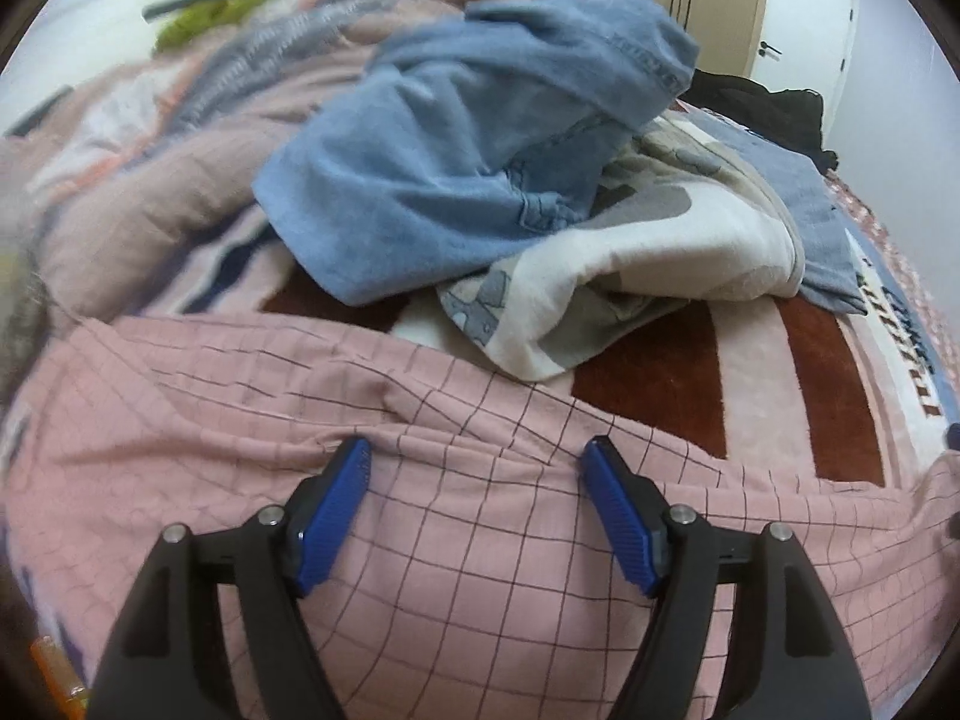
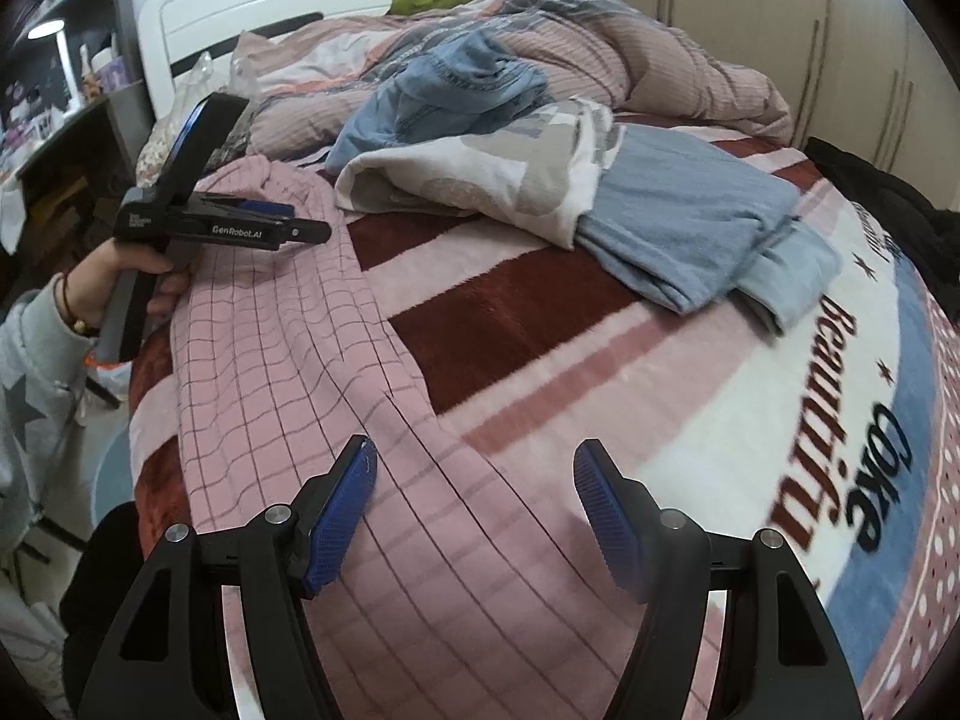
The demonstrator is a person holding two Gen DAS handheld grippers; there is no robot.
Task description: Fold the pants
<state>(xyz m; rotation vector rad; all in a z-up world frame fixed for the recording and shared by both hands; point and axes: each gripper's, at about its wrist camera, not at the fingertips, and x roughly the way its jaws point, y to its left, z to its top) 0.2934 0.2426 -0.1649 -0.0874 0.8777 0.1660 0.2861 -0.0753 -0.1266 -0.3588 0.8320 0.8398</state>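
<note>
Pink checked pants (image 2: pixel 288 360) spread lengthwise along the near edge of the bed (image 2: pixel 690 420), on top of a striped blanket (image 2: pixel 528 300). Left gripper (image 1: pixel 474 459) jaws spread wide above the cloth, nothing between them. Right gripper (image 2: pixel 474 462) jaws likewise spread, one pad over the pants' edge, the other over bare blanket; no pinch on either side.

Likely trouble from here:
- Catching blanket pile together with the pant cloth, since the right jaws straddle the garment's edge; the blanket would then lift with the fold.
- Grabbing only the top layer at the rumpled ridge under the left jaws, leaving the lower layer behind and giving a crooked fold.
- Dragging the pants off the near edge of the bed, as the cloth already lies close to it.
- Sweeping into the heap of jeans (image 1: pixel 456 138) and white patterned cloth (image 1: pixel 630 264) mid-bed if the fold is carried too far across.

Differences between views:
- Right wrist view: whole run of the pants along the bed edge, the hand (image 2: pixel 129 276) and grey sleeve holding the left gripper, a light blue garment (image 2: pixel 708 234) beside the heap, lettering on the blanket, a headboard and desk beyond.
- Left wrist view: close look at the wrinkles under the left jaws and the heap straight ahead; neither the right gripper nor the pants' full length visible.
</note>
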